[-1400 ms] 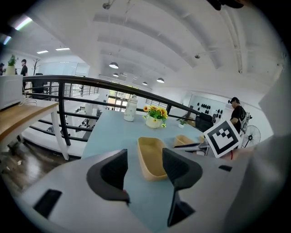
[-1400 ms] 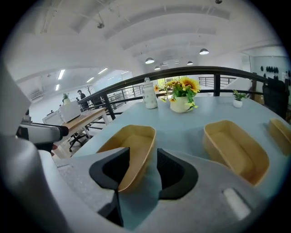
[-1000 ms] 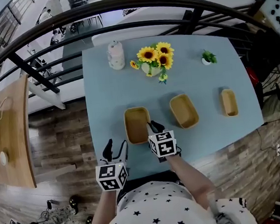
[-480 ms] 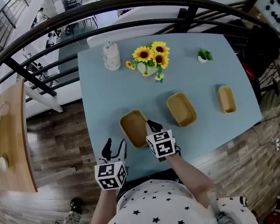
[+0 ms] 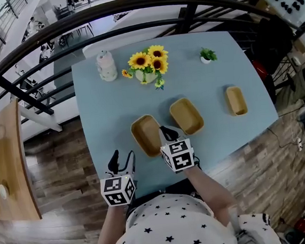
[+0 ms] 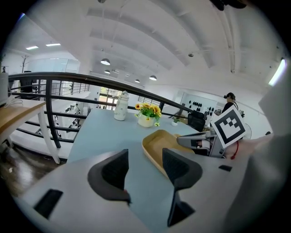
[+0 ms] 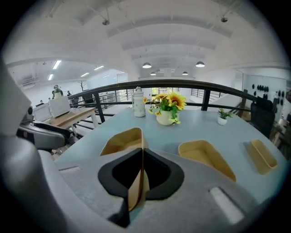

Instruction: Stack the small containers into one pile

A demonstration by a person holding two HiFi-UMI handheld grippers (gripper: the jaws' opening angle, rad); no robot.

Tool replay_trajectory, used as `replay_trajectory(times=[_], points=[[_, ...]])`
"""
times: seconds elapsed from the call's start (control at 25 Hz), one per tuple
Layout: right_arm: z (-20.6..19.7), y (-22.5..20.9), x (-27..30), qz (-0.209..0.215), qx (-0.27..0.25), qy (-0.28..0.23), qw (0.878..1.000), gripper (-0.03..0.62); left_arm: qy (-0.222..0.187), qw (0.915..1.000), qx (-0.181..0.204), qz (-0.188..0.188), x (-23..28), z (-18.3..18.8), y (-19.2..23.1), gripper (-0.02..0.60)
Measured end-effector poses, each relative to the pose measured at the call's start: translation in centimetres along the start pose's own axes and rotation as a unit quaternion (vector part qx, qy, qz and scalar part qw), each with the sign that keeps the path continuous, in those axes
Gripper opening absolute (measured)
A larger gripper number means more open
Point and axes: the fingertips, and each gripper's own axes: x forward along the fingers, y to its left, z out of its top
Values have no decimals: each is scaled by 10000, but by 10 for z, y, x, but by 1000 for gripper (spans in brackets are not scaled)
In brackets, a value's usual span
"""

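The nearest container [image 5: 146, 136] and the other two containers [image 5: 186, 115] look like pale matt wood. The surface [image 5: 108, 107] is smooth, matt blue. The left hand-held gripper [image 6: 145, 168] and right hand-held gripper [image 7: 142, 157] show matt grey plastic bodies and black pads [image 6: 113, 170].

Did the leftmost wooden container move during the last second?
Yes. In the head view the leftmost container, its rim pinched by the right claw, which has just been closing, now lies nearer the middle container.

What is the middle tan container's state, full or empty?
Empty. The middle tan container shows only its bare floor in the head view and the right gripper view.
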Motion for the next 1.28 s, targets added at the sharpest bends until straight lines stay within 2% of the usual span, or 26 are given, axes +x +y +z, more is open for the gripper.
replay_trajectory(times=[0.56,1.28], points=[[20,-87,-33,-295,127,-320,9990,23,-57,10000,68,-29,33,7,-55,227],[20,-162,-43,-97,42,-289,9995,23,-107,9994,-28,322,64,11,-115,227]])
